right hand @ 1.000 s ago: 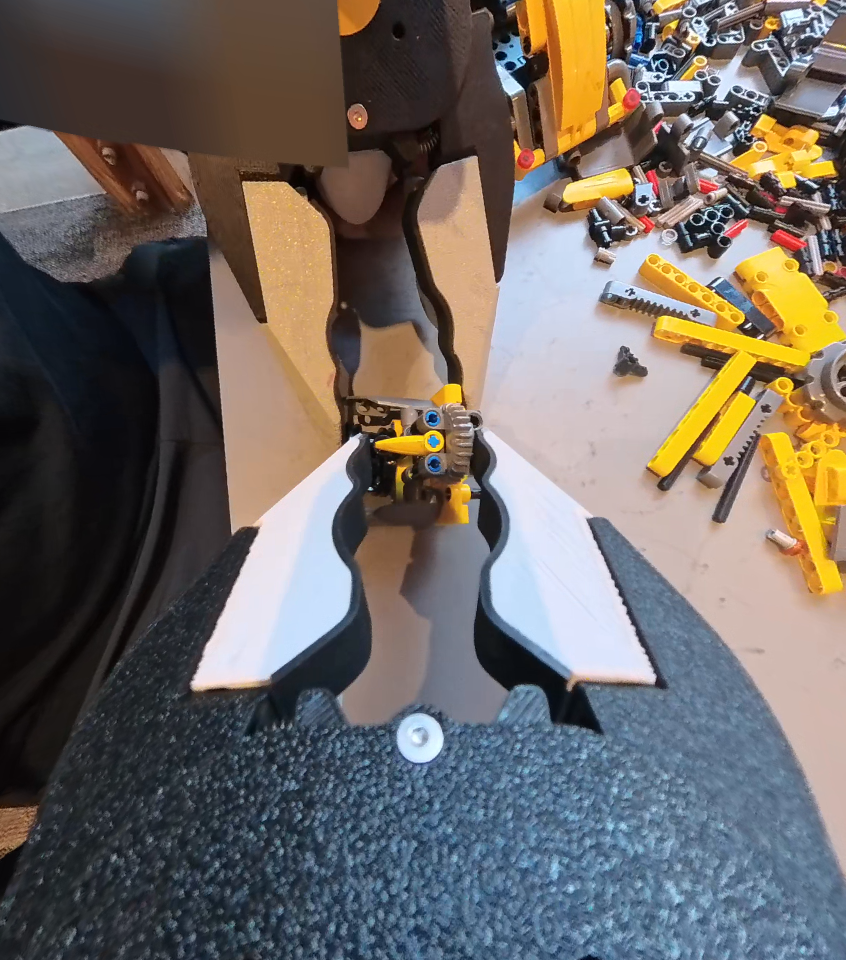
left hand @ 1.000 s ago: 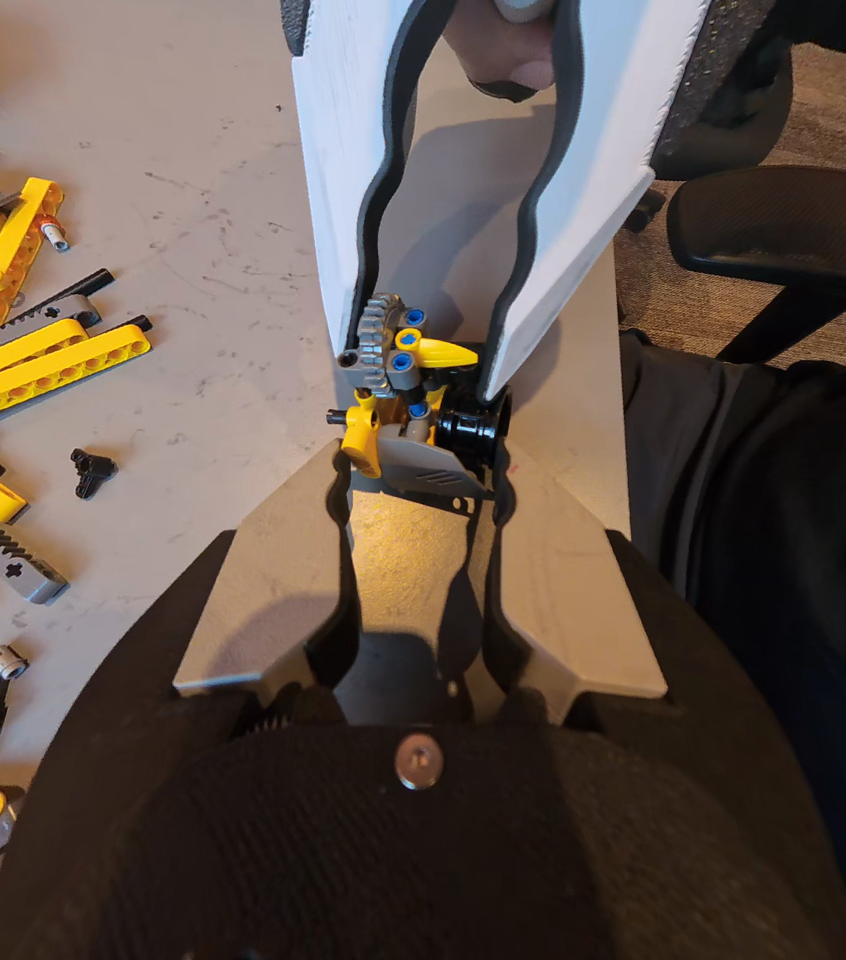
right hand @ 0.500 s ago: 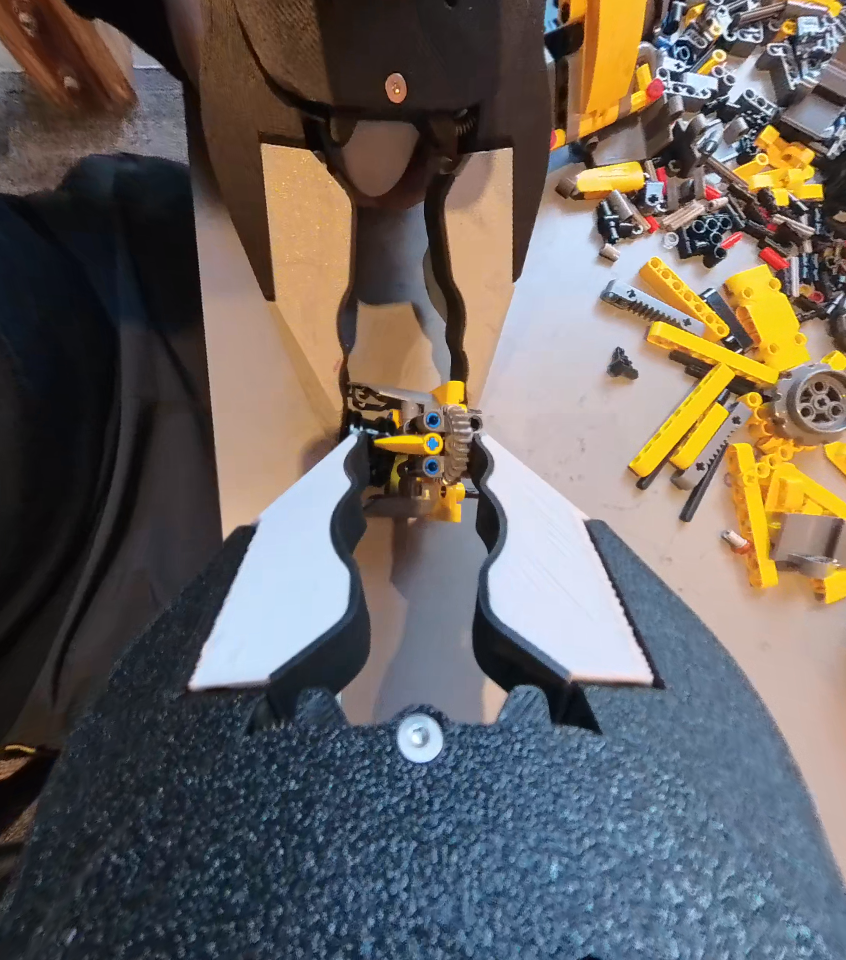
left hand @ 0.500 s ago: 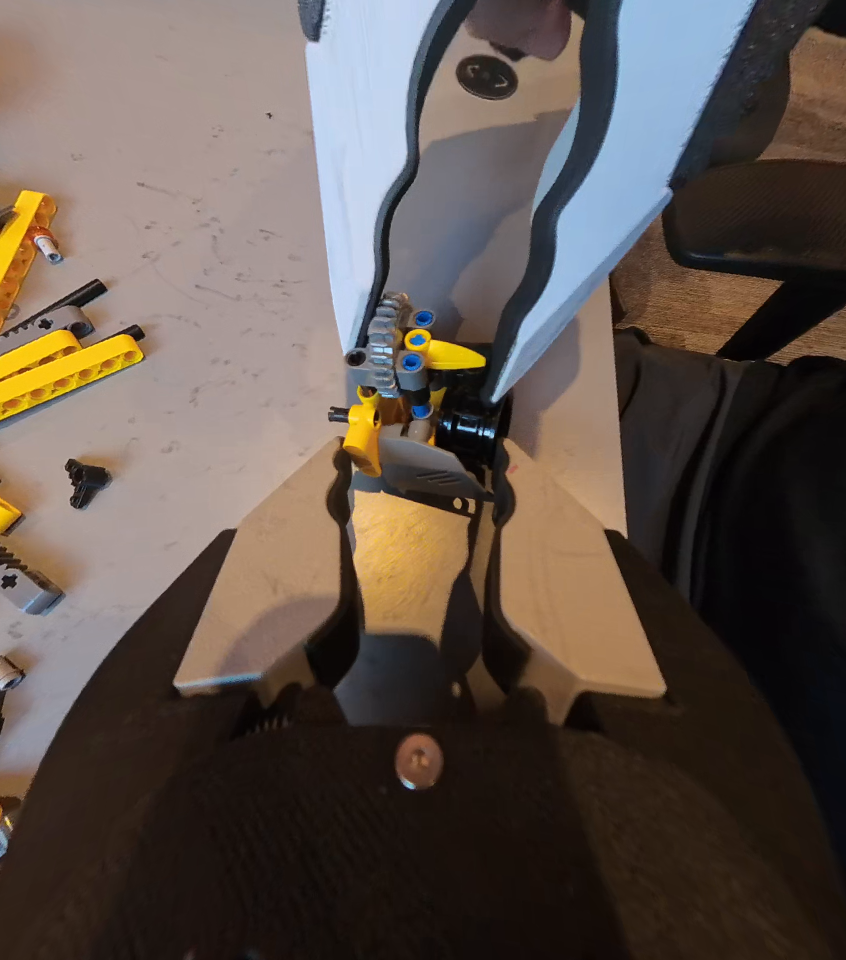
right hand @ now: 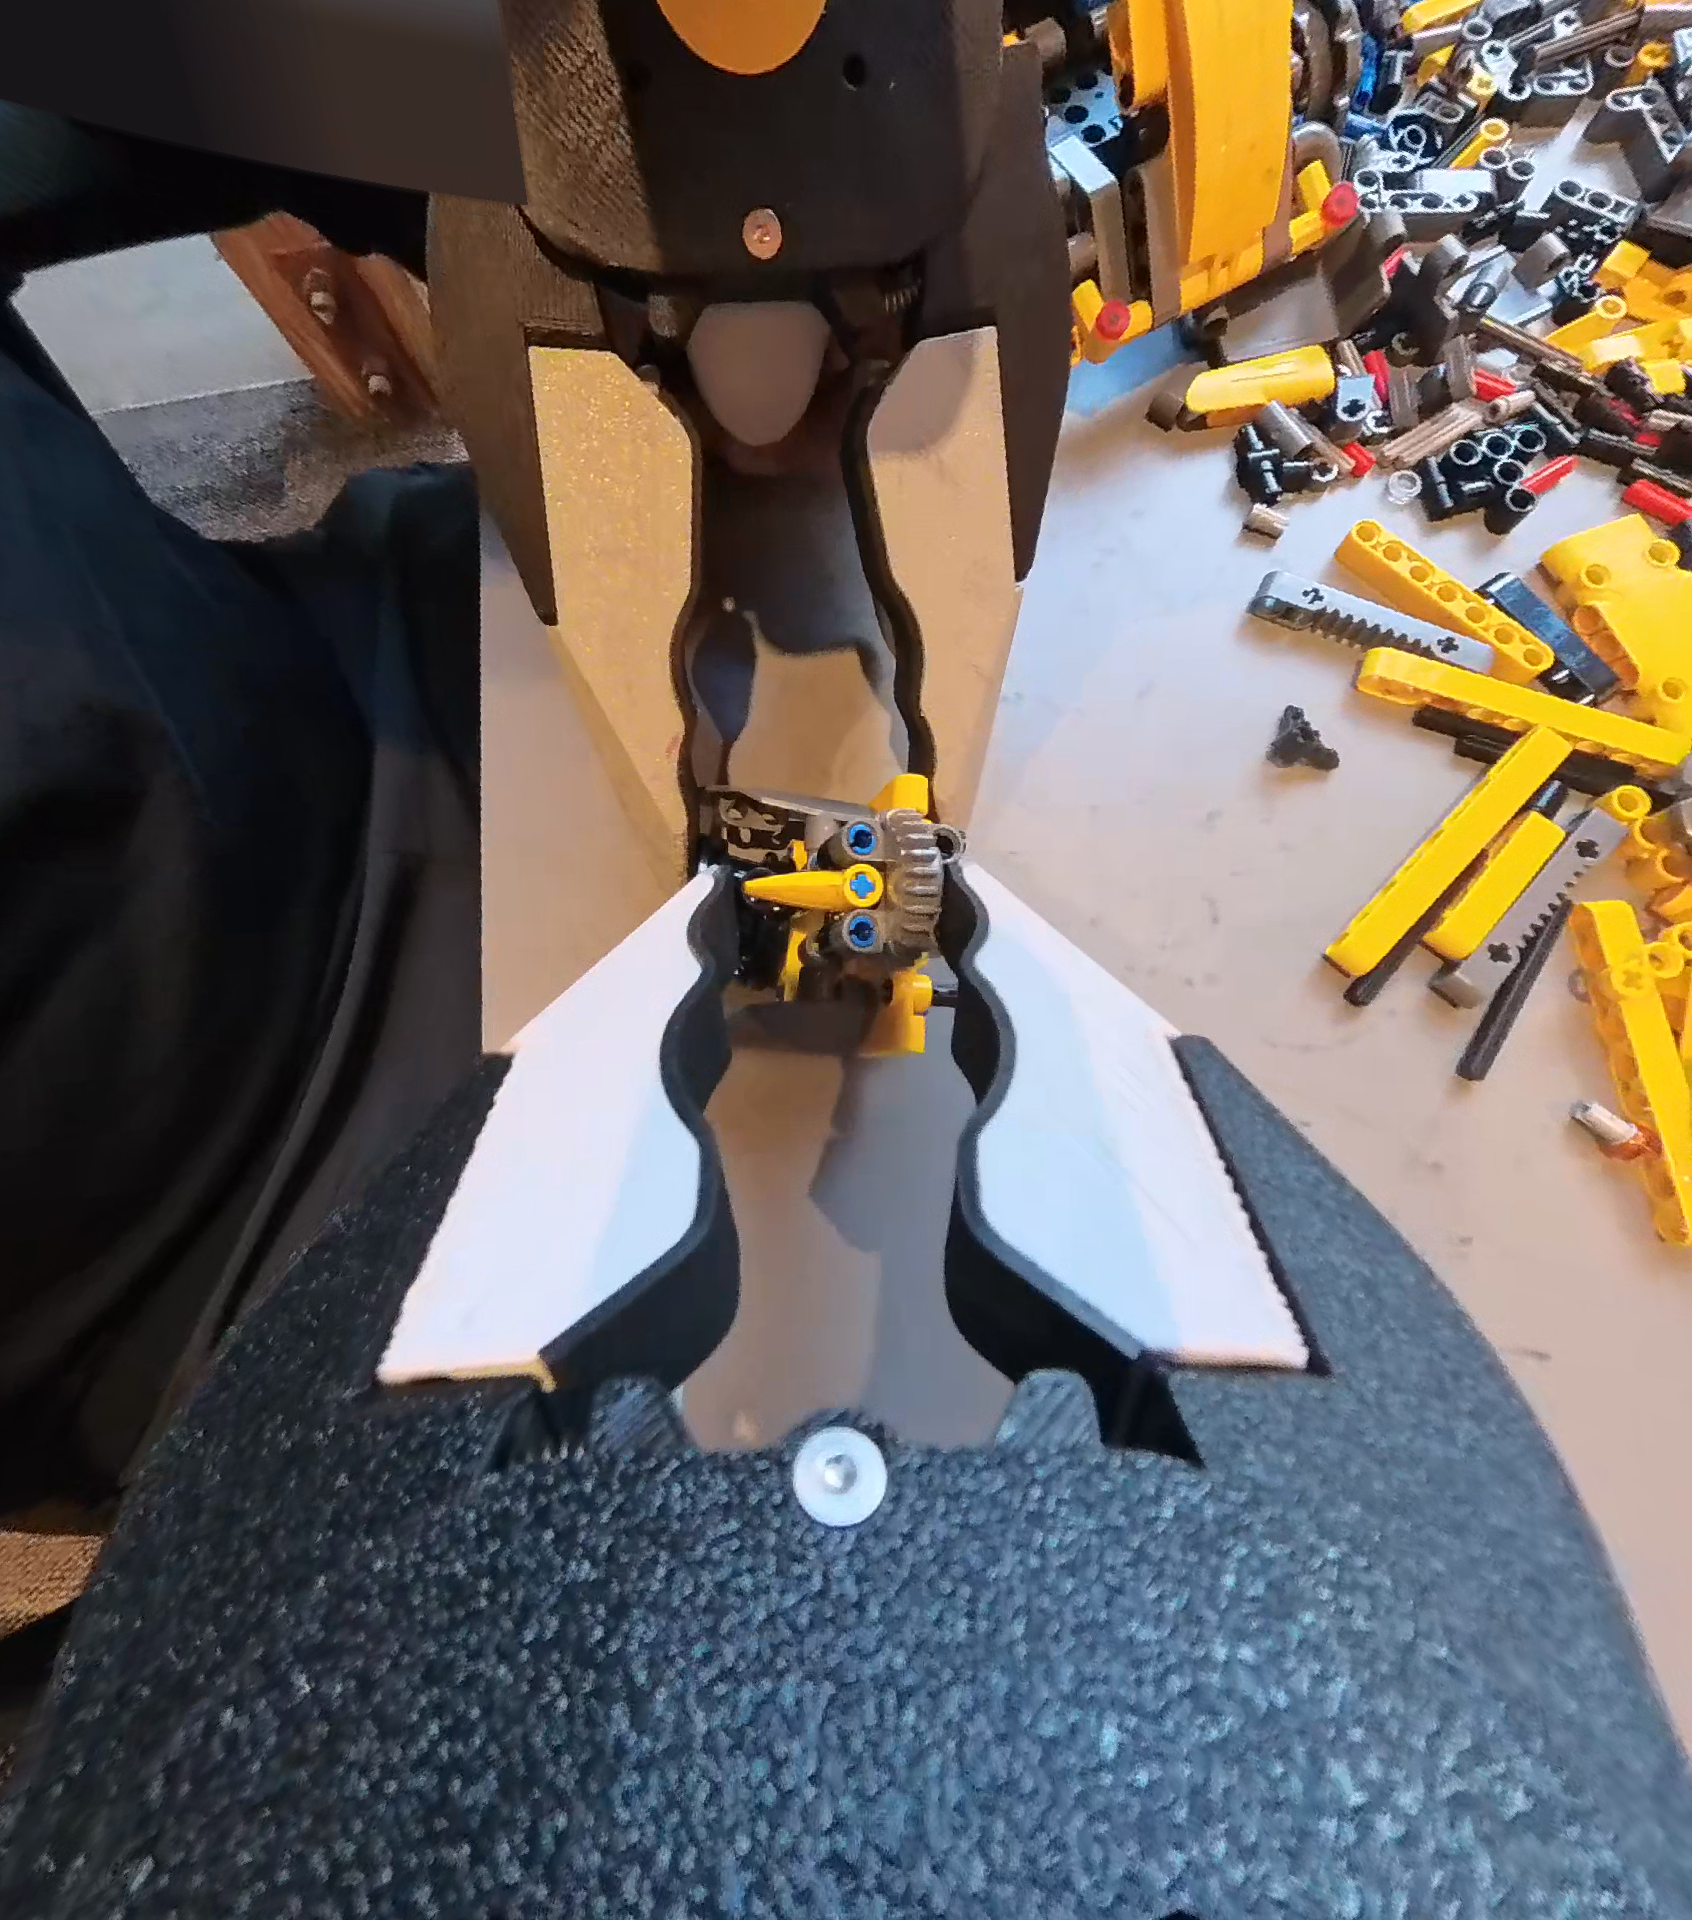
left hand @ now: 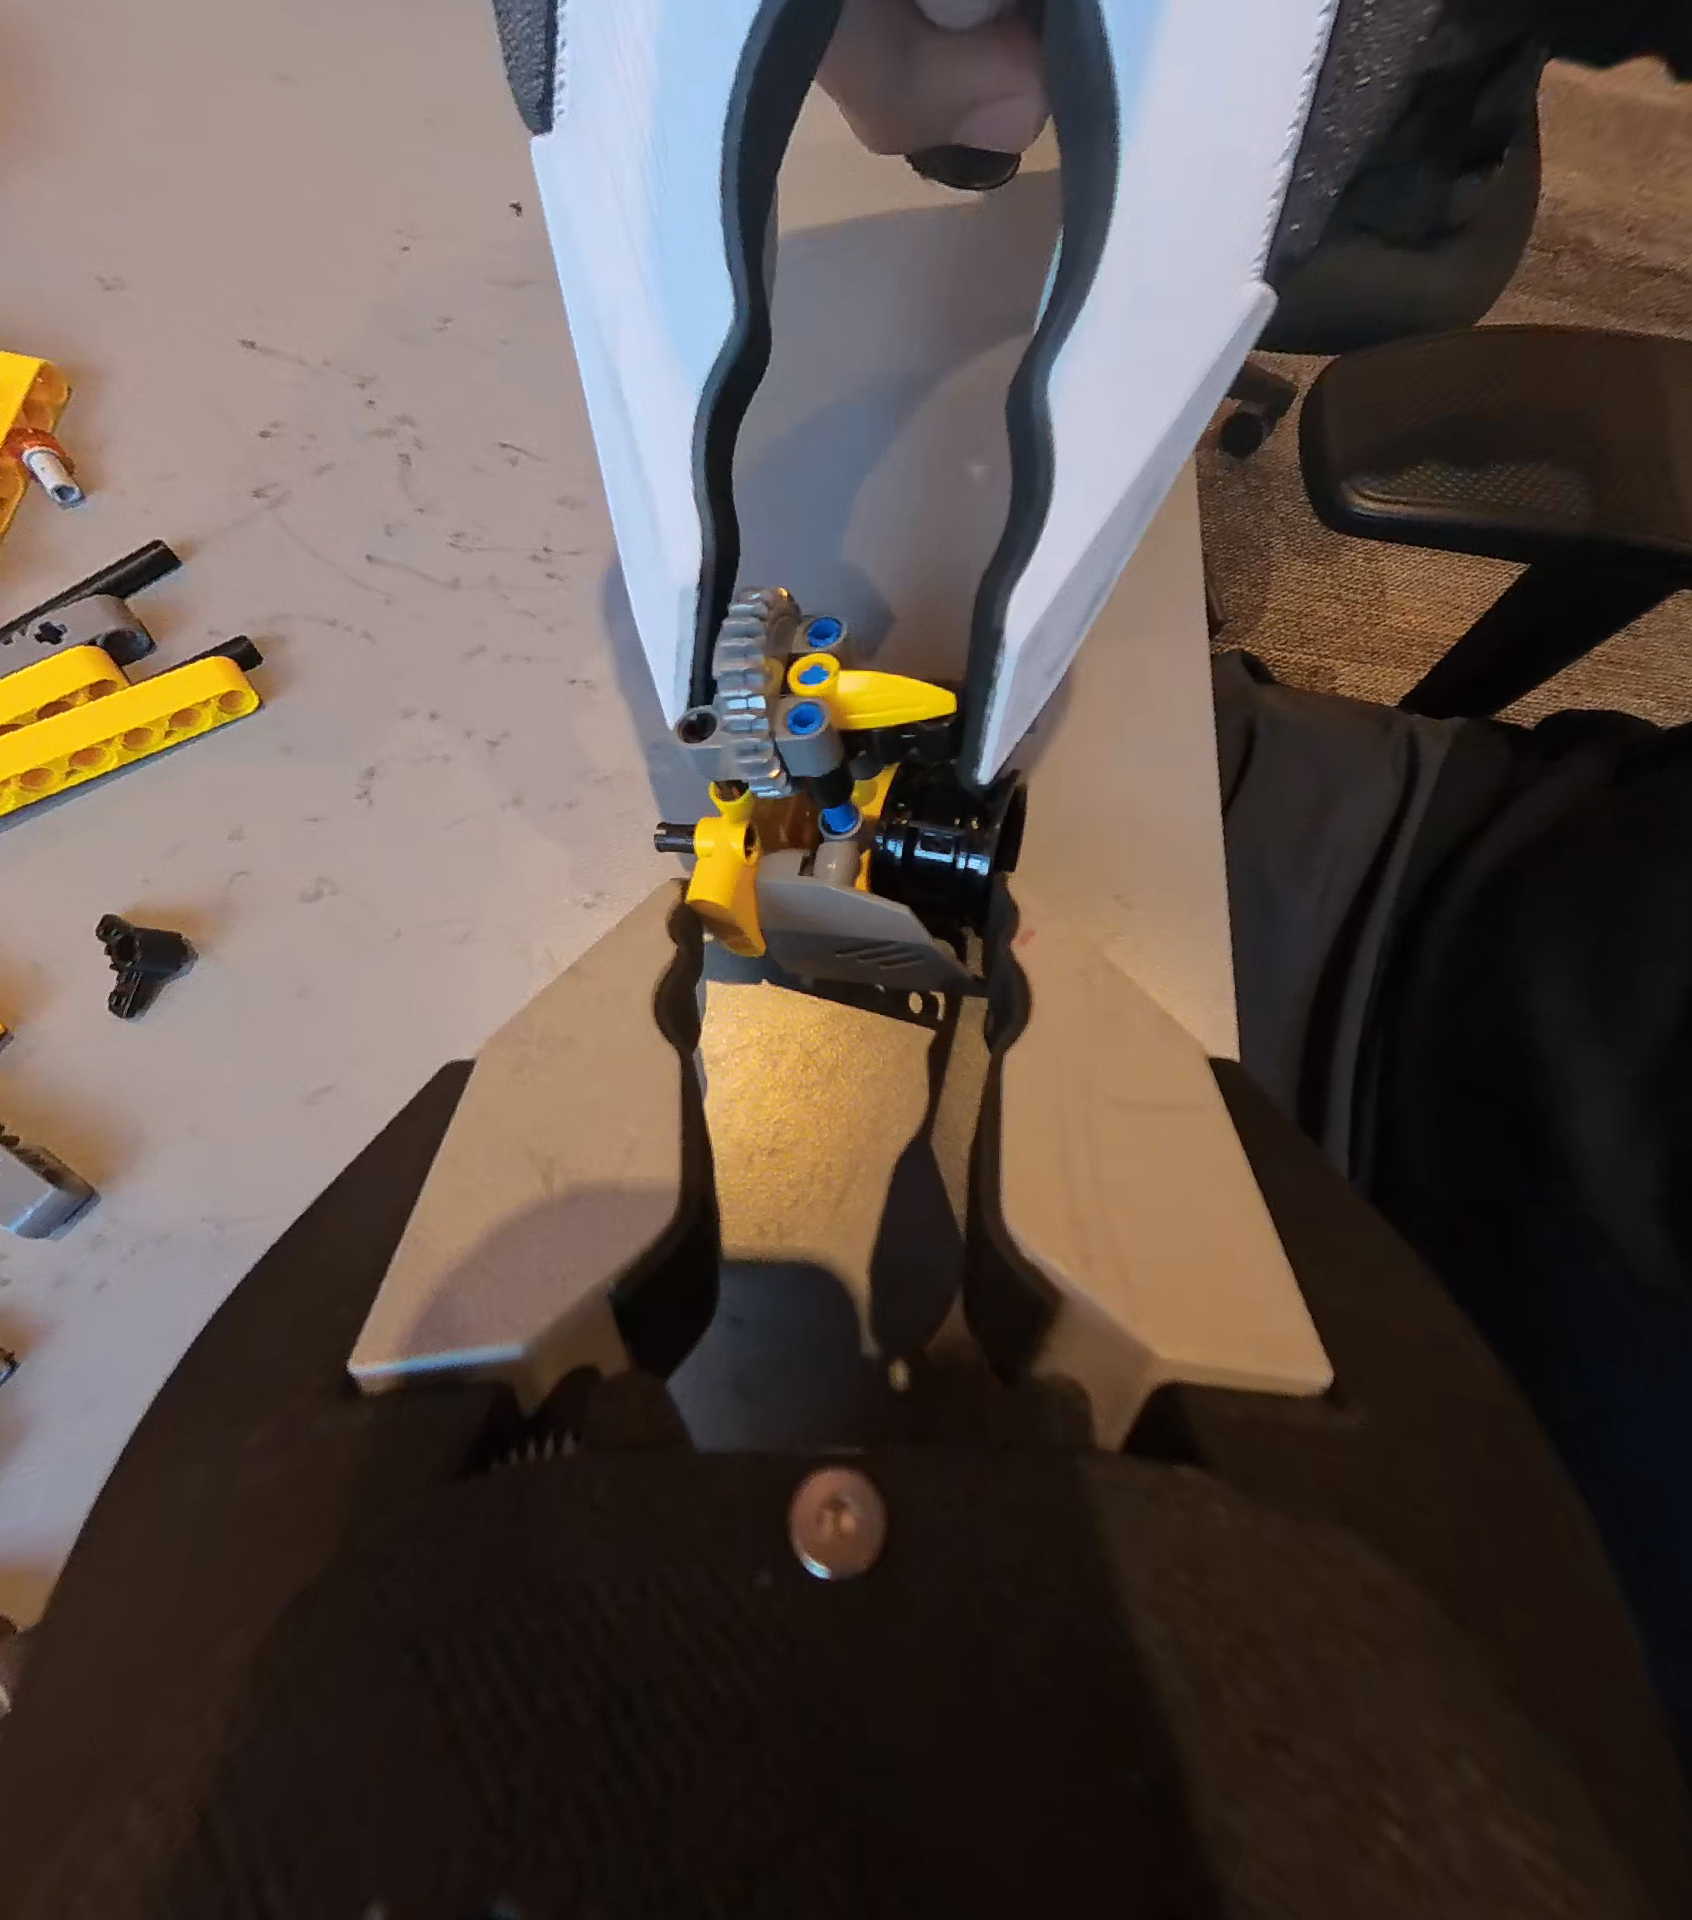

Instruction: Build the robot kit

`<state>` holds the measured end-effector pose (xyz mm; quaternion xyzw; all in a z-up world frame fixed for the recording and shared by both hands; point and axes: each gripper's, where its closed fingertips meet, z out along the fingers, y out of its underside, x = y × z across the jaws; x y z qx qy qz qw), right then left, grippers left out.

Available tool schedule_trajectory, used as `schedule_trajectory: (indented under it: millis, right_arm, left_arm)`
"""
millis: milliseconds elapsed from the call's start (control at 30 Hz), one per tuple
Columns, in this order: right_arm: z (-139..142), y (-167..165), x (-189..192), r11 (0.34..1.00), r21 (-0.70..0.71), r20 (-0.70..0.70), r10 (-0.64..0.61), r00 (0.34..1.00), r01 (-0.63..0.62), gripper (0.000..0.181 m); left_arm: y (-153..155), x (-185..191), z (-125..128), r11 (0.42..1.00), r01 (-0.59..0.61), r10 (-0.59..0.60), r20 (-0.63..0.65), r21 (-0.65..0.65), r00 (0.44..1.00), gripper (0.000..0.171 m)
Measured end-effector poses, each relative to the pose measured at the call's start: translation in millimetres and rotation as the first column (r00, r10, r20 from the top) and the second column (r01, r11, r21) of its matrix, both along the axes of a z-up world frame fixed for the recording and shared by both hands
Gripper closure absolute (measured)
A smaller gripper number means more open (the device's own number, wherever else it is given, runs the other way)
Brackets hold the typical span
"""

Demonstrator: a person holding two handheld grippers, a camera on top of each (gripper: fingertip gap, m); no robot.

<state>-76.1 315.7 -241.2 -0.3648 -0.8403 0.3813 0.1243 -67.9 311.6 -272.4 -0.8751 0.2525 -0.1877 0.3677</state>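
Two claws meet nose to nose above the counter [left hand: 322, 343], and between them sits one small brick assembly [left hand: 821, 810]. The left claw [left hand: 837, 940], grey-fingered, is closed down onto the assembly's near end, pinching the yellow joint and grey panel. The right claw [right hand: 831, 935], white-fingered, is clamped on the far end, one finger against the grey gear [right hand: 915, 883], the other by the black hub.

It looks light and rigid, hard plastic, but it's pressed together from small pieces, so a twist could likely pop a pin loose. The safest hold is on the blocky core, not the thin yellow spike [right hand: 790, 886] or the gear teeth.

Count on the assembly: one gear, one spike, three blue pins in the right view. Off to the side, a loose pile [right hand: 1548, 727] of yellow beams and grey racks, too many to count; one small black connector [left hand: 135, 961] lies alone.
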Motion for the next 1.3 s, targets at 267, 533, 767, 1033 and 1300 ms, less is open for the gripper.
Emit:
schedule_trajectory:
  millis: [267, 533, 767, 1033, 1300]
  right_arm:
    - [0, 1, -1, 0.992, 0.127, -0.117, -0.006, 0.993, 0.021, 0.14]
    - [2, -2, 3, 0.991, 0.135, -0.123, 0.003, 0.992, 0.014, 0.134]
    - [8, -5, 2, 0.995, 0.095, -0.149, -0.01, 0.989, 0.024, 0.136]
    - [7, 2, 2, 0.989, 0.132, -0.136, -0.043, 0.99, 0.061, 0.142]
    - [12, 2, 4, 0.992, 0.094, -0.088, -0.071, 0.994, 0.079, 0.142]
  left_arm:
    - [1, -1, 0, 1.0, -0.005, 0.005, -0.008, 0.011, 1.0, 0.119]
    - [2, -1, 1, 0.999, -0.003, 0.005, -0.04, 0.041, 0.999, 0.119]
    - [3, 0, 1, 0.999, 0.009, -0.007, -0.052, 0.049, 0.999, 0.118]
    - [4, 0, 1, 0.999, 0.003, -0.001, -0.048, 0.044, 0.999, 0.118]
    - [7, -2, 3, 0.988, 0.025, 0.003, -0.179, 0.152, 0.984, 0.119]
